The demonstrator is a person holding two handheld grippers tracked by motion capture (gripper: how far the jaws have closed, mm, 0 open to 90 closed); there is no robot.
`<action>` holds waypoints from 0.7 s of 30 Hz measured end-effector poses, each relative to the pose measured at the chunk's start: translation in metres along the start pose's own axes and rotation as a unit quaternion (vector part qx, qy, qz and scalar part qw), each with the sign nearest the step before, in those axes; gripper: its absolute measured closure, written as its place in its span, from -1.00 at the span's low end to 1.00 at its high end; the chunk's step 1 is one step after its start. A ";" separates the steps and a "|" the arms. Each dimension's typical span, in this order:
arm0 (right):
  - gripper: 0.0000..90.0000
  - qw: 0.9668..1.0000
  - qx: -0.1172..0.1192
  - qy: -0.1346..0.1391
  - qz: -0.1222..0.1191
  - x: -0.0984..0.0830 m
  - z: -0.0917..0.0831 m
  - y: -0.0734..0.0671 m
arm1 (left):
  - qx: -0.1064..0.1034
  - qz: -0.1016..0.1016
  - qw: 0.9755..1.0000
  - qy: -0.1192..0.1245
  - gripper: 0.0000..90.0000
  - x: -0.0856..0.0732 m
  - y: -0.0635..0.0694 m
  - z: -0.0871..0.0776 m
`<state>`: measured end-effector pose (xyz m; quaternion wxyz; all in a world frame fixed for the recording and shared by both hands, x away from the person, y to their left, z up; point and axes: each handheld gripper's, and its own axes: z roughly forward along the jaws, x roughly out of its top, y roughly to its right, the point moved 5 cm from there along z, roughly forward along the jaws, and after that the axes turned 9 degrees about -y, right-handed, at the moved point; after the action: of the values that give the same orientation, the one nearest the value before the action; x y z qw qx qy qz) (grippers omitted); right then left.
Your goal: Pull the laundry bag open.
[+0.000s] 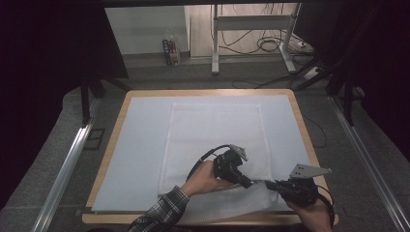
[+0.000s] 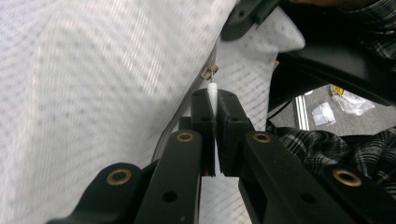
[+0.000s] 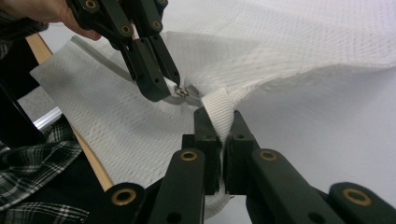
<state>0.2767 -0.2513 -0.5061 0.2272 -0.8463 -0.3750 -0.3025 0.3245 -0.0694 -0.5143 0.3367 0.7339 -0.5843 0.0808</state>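
— Where's the mesh bag [image 1: 215, 140]?
— Flat on the worktop [image 1: 116, 145], its near right corner lifted.
— And the tongs?
— Left tongs [image 2: 213, 100] are clamped on the white zipper pull [image 2: 212, 88]; right tongs [image 3: 219, 122] pinch the bag's white tab [image 3: 219, 108] just beside it.

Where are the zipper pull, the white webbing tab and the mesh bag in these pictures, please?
zipper pull [image 2: 209, 72]: left gripper view, its metal slider end.
white webbing tab [image 3: 220, 112]: right gripper view, ribbed part above the jaws.
mesh bag [image 1: 212, 130]: high view, flat middle.
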 end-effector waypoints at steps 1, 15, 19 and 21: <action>0.91 1.000 0.001 0.000 0.003 -0.001 0.000 0.001 | -0.002 -0.003 1.000 -0.001 0.95 -0.003 -0.002 0.000; 0.91 1.000 -0.006 -0.003 -0.001 -0.006 -0.001 0.002 | -0.005 -0.007 1.000 0.005 0.94 -0.021 -0.004 -0.005; 0.90 1.000 -0.013 -0.008 -0.007 -0.006 0.000 0.000 | 0.004 -0.009 1.000 -0.001 0.94 -0.025 -0.003 -0.005; 0.90 1.000 -0.015 -0.009 -0.005 -0.006 0.000 0.000 | 0.002 -0.011 1.000 0.000 0.94 -0.029 -0.005 -0.006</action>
<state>0.2734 -0.2546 -0.5102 0.2091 -0.8505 -0.3771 -0.3013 0.3219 -0.0421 -0.5262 0.3361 0.7410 -0.5761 0.0784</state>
